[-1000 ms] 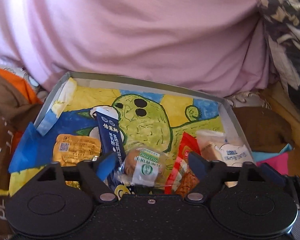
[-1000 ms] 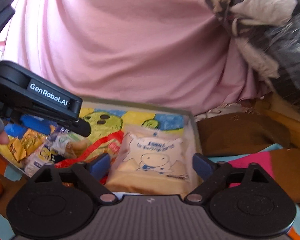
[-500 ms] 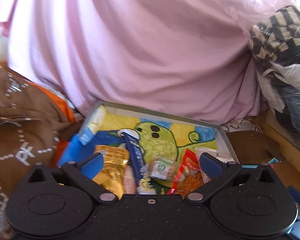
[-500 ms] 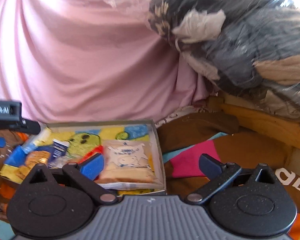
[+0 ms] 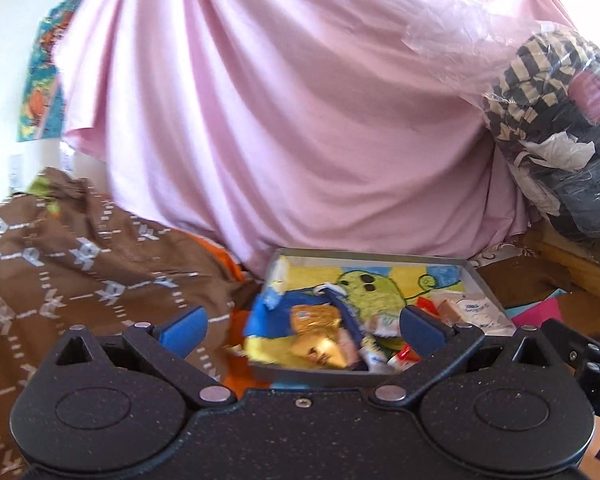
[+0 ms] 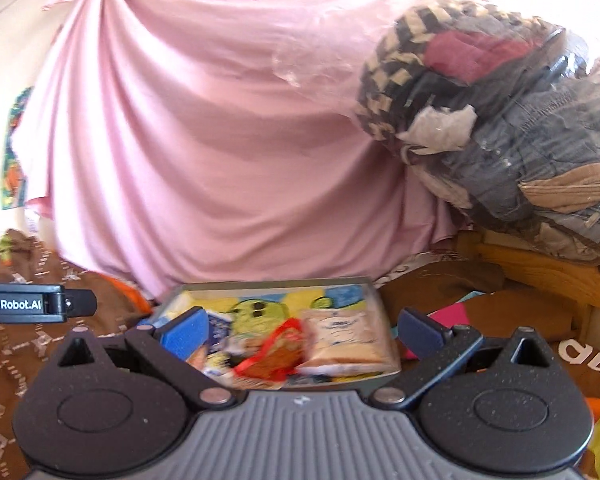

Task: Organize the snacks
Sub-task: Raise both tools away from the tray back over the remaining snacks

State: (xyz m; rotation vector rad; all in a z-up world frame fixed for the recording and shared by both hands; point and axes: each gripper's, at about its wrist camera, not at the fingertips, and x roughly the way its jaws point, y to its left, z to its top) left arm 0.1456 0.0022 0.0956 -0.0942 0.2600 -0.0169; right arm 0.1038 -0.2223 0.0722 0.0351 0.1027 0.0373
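A shallow grey tray [image 5: 374,255] with a yellow-green cartoon lining holds several snack packs on the bed. Among them are a gold packet [image 5: 317,340], a dark blue stick pack [image 5: 346,312] and a pale bread pack [image 5: 470,311]. My left gripper [image 5: 302,326] hangs open above the tray's near edge, empty. The right wrist view shows the same tray [image 6: 276,283], the bread pack [image 6: 346,340] and a red packet [image 6: 274,354]. My right gripper [image 6: 300,330] is open too, holding nothing, pulled back from the tray.
A pink sheet [image 5: 300,120] hangs behind the tray. A brown patterned blanket [image 5: 80,272] lies to the left. A clear bag of clothes [image 6: 500,120] rests on a wooden frame [image 6: 540,272] at the right. The left gripper's body [image 6: 32,304] shows at the right view's left edge.
Both grippers have drawn back and risen from the tray, so it looks smaller and lower. The snacks stay in the tray. Both stay open.
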